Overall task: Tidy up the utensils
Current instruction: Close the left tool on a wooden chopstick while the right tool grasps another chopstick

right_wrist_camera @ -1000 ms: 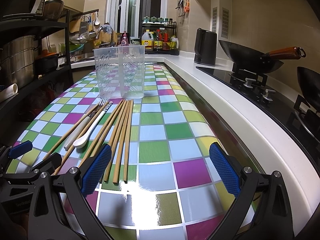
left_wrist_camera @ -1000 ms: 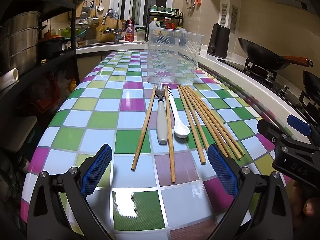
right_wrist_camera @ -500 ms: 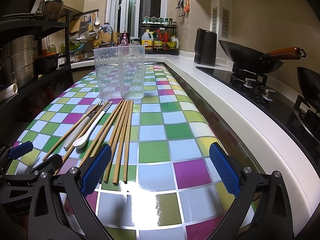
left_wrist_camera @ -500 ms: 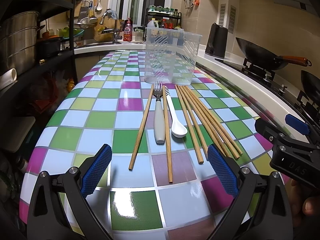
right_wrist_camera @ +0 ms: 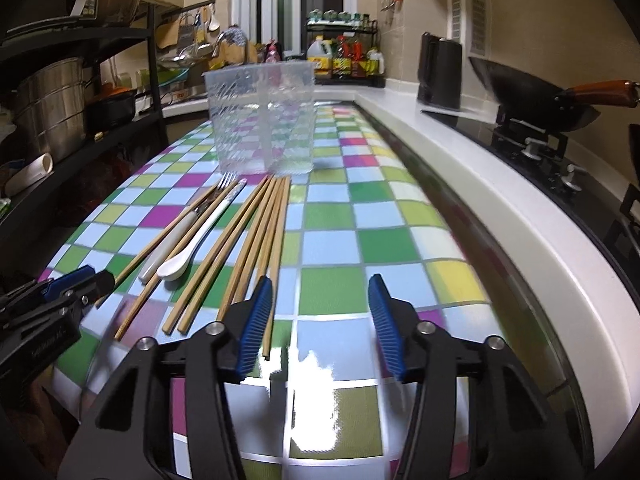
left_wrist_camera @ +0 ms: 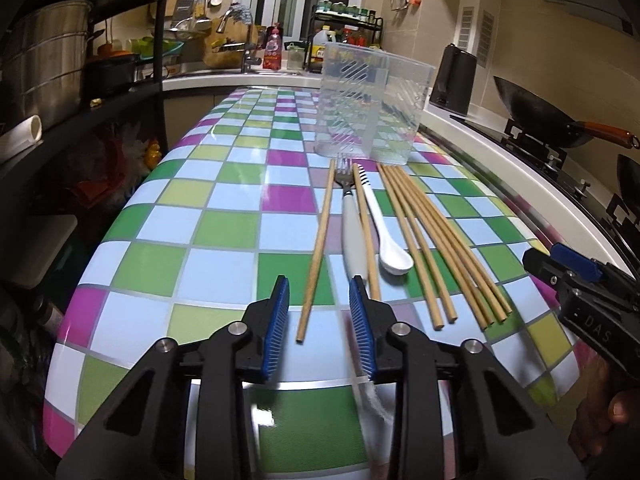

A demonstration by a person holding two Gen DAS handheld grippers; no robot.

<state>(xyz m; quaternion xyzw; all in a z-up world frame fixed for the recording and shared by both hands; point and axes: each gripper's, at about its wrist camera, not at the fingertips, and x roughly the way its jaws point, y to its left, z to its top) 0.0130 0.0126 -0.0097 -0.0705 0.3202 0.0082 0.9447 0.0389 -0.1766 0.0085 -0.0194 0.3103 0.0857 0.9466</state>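
Ahead and underneath spreads a checkered tablecloth [left_wrist_camera: 224, 232] of green, blue, magenta and yellow squares. Far ahead to the right stands a black kettle [right_wrist_camera: 439, 72], and further right a dark wok [right_wrist_camera: 532, 96] with a reddish handle sits on the stove [right_wrist_camera: 532, 148]. Off to the left, a steel pot [left_wrist_camera: 44, 76] rests on a black shelf [left_wrist_camera: 80, 116]. Bottles [right_wrist_camera: 344, 60] crowd a rack straight ahead.

Left gripper [left_wrist_camera: 320, 328] right finger hides near end of one chopstick [left_wrist_camera: 366, 240] and fork [left_wrist_camera: 352, 236] handle tip. Right gripper [right_wrist_camera: 320, 320] left finger covers chopstick bundle [right_wrist_camera: 260, 236] ends, lower centre. Wok [right_wrist_camera: 532, 96] handle cut by right edge. Bottle labels [right_wrist_camera: 344, 60] too small to read.
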